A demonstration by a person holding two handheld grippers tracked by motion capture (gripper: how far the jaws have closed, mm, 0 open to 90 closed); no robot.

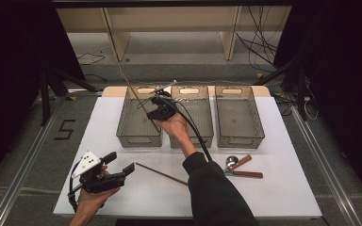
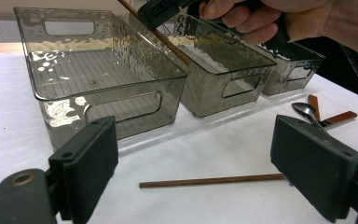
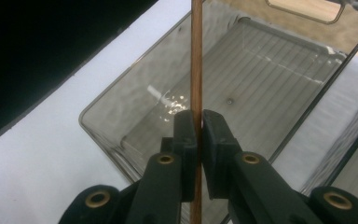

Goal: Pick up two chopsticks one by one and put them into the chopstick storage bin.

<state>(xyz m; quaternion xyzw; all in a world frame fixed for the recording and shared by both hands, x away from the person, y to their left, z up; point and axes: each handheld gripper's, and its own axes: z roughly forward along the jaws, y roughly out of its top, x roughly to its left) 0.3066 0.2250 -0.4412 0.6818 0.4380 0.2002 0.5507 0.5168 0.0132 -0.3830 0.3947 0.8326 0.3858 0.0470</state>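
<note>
Brown chopstick [image 3: 196, 56] is clamped in the right hand-held gripper [image 3: 198, 126], over the left bin [image 3: 261, 60]. Left hand-held gripper [image 2: 193, 163] hovers wide open above the tabletop [image 2: 205, 149].

A laboratory recording station rather than a home. A white table [image 1: 122, 113] stands on grey carpet, flanked left and right by metal floor rails [image 1: 16, 181]. Black curtains [image 1: 9, 56] close off both sides. Loose cables [image 1: 259, 44] lie on the floor at the far right, near a stand's legs [image 1: 52, 84]. A taped numeral [image 1: 64, 129] marks the carpet left of the table. A pale wooden frame [image 1: 169, 28] stands beyond.
</note>
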